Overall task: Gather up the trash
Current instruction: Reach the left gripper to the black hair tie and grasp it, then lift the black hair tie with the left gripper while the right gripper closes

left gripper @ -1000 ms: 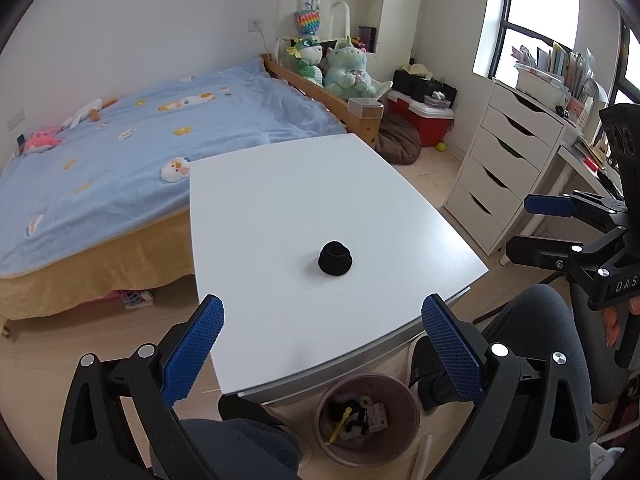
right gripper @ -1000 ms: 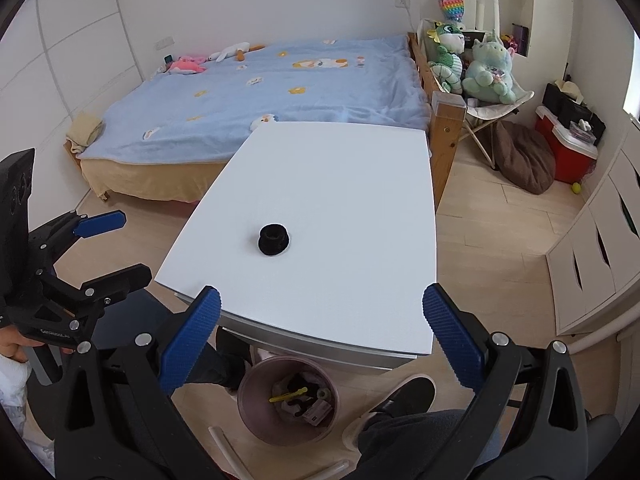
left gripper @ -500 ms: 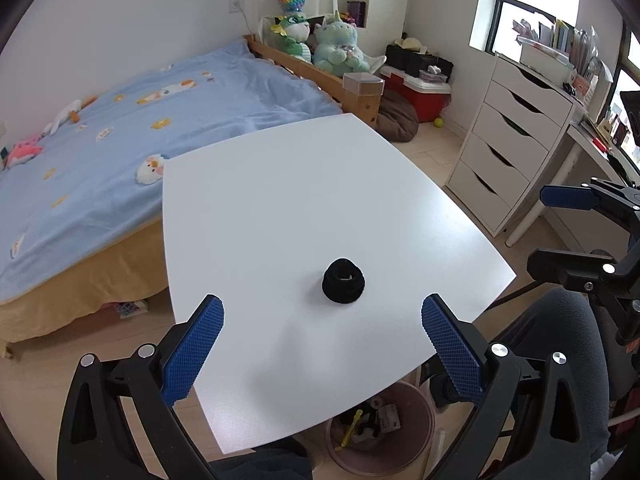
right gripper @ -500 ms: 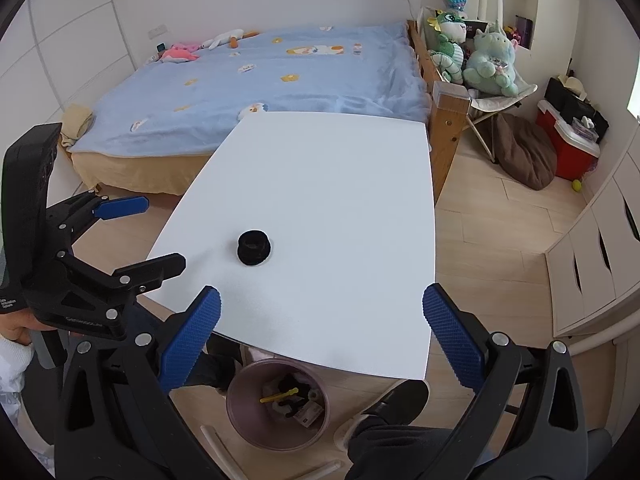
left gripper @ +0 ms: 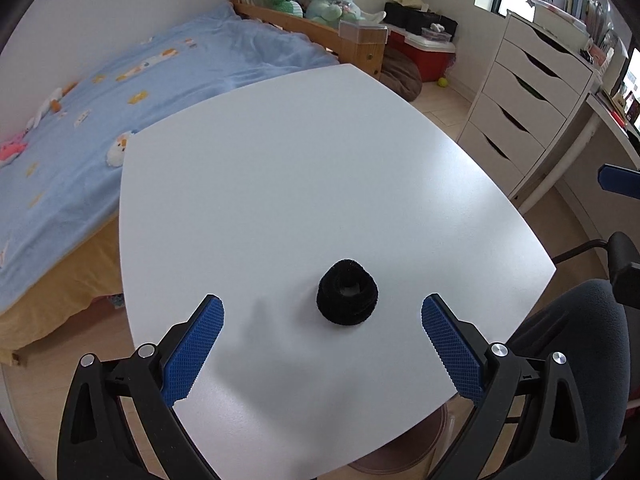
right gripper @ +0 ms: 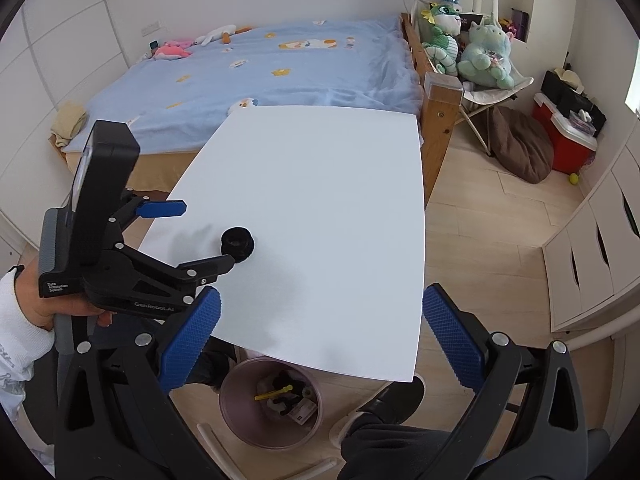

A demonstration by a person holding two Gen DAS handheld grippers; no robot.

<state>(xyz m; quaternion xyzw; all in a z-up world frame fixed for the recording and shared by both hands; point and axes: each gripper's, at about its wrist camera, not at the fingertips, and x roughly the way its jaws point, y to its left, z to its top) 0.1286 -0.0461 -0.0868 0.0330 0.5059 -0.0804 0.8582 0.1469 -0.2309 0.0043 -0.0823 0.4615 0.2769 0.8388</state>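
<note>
One black hair tie [left gripper: 347,298] on table [left gripper: 304,184] | between spread left fingers [left gripper: 192,350] | right fingers [right gripper: 188,338] spread

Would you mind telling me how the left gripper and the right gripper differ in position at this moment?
The left gripper is out over the white table, its fingers flanking the black fuzzy ring; the right gripper hangs back at the table's near edge, above the bin. Both are open and empty.

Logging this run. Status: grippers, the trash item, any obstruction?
Left gripper open, empty, lined up on black ring on white table. Right gripper open, empty, held back. Bin under near table edge. Nothing in the way.
</note>
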